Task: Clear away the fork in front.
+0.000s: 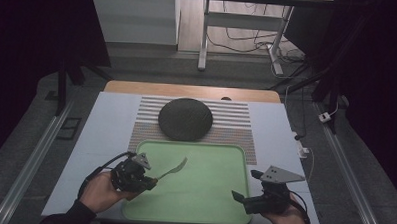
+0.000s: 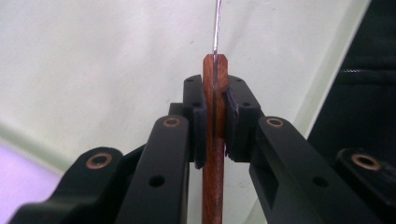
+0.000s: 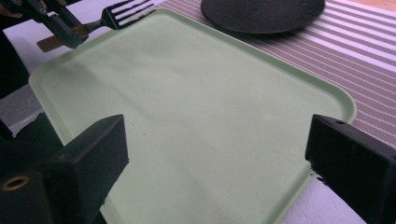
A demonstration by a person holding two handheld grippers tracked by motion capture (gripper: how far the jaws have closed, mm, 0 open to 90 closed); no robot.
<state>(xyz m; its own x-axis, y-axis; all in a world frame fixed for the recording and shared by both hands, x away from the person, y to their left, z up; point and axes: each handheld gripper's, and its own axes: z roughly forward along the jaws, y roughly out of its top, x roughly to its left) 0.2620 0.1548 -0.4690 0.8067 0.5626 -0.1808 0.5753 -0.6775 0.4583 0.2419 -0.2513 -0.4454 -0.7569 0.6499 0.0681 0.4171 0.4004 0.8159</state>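
1. The left gripper [image 1: 153, 181] is clamped on the wooden handle of one metal fork [image 1: 173, 168], held over the left part of one pale green plastic tray [image 1: 218, 203].
2. Beyond the tray, one dark round plate [image 1: 185, 119] rests on one striped placemat [image 1: 236, 124].
3. The right gripper [image 1: 245, 186] stands wide apart, holding nothing, at the tray's right edge.

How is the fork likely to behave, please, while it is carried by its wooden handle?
The fork looks stiff, probably light. The left gripper clamps its smooth handle near the end, so it may pivot or slip.
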